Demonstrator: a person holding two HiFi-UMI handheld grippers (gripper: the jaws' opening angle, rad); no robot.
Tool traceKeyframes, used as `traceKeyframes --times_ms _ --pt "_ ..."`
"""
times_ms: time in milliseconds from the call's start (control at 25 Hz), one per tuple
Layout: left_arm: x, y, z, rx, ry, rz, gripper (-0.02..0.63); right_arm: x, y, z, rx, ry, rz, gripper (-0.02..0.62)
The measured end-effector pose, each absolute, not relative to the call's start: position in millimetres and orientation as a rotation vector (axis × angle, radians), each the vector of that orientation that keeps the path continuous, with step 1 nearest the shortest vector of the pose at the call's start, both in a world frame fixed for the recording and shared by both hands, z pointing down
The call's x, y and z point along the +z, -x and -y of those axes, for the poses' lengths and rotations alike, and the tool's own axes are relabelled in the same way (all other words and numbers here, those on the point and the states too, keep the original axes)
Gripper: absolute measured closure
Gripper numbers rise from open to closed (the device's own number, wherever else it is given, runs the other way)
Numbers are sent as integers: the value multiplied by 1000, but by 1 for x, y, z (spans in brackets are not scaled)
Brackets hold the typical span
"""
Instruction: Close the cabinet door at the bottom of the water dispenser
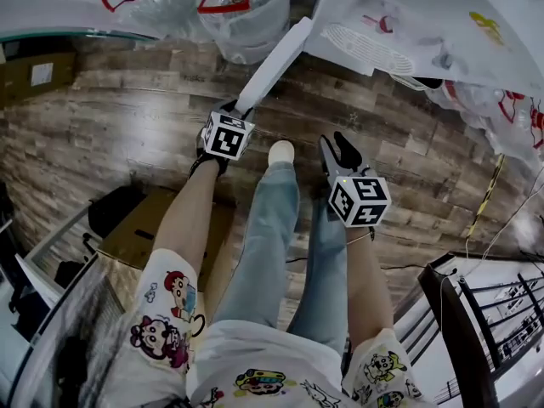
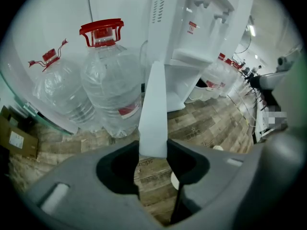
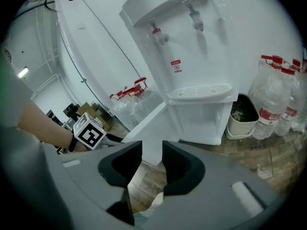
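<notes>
The white water dispenser (image 3: 192, 56) stands against the wall, with its taps above the open bottom cabinet (image 3: 204, 121). Its white cabinet door (image 1: 276, 58) swings out over the wood floor. In the left gripper view the door's edge (image 2: 154, 109) runs straight between the jaws, and the dark pads sit against both faces. My left gripper (image 1: 231, 113) is shut on that edge. My right gripper (image 1: 340, 153) hovers to the right of it over the floor, jaws apart with nothing between them (image 3: 151, 162). The door panel (image 3: 153, 133) and the left gripper's marker cube (image 3: 88, 131) lie beyond it.
Large water bottles with red caps (image 2: 108, 80) stand left of the dispenser and more bottles (image 3: 276, 99) to its right, beside a small white bin (image 3: 244, 114). A cardboard box (image 1: 144, 228) lies at my left leg. A black metal rack (image 1: 484, 313) is at the lower right.
</notes>
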State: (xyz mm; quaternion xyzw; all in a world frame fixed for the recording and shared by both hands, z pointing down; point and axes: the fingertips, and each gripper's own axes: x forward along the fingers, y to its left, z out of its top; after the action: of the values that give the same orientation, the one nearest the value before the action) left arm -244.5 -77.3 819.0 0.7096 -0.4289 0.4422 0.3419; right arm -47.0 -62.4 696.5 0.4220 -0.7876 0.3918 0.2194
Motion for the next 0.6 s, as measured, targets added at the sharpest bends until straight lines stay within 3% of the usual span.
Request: traceKeyframes --times_ms 600 --pt "821 132 41 915 -1545 1344 426 689 -64 46 1084 -1161 2225 459"
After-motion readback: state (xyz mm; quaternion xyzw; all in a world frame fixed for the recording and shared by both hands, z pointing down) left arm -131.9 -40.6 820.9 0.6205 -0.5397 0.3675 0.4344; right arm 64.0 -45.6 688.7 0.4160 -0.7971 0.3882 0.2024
